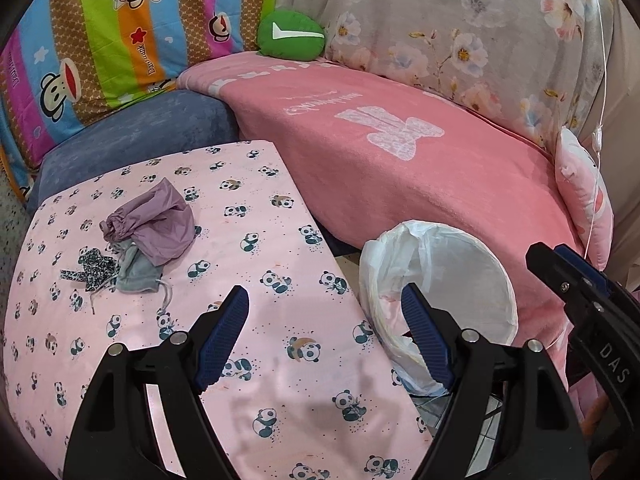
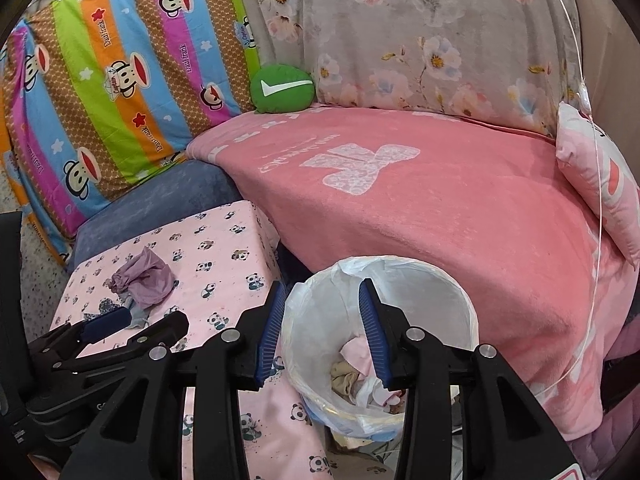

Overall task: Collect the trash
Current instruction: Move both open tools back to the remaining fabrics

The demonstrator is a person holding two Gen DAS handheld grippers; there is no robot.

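A white bin (image 1: 460, 280) lined with a plastic bag stands between the panda-print table (image 1: 280, 280) and the pink sofa. In the right wrist view the bin (image 2: 440, 292) holds crumpled trash (image 2: 360, 380). A crumpled purple cloth (image 1: 160, 220), a grey scrap (image 1: 136, 272) and a leopard-print scrap (image 1: 94, 268) lie on the table's left part. My left gripper (image 1: 324, 312) is open and empty above the table edge. My right gripper (image 2: 322, 312) is open and empty over the bin; it also shows in the left wrist view (image 1: 568, 276).
A pink blanket (image 1: 400, 160) covers the sofa behind the bin. A green round cushion (image 1: 290, 34), a striped monkey-print pillow (image 1: 100, 40), a floral cover (image 1: 460, 40) and a pink pillow (image 1: 584, 200) sit around it. A blue cushion (image 1: 140, 132) lies behind the table.
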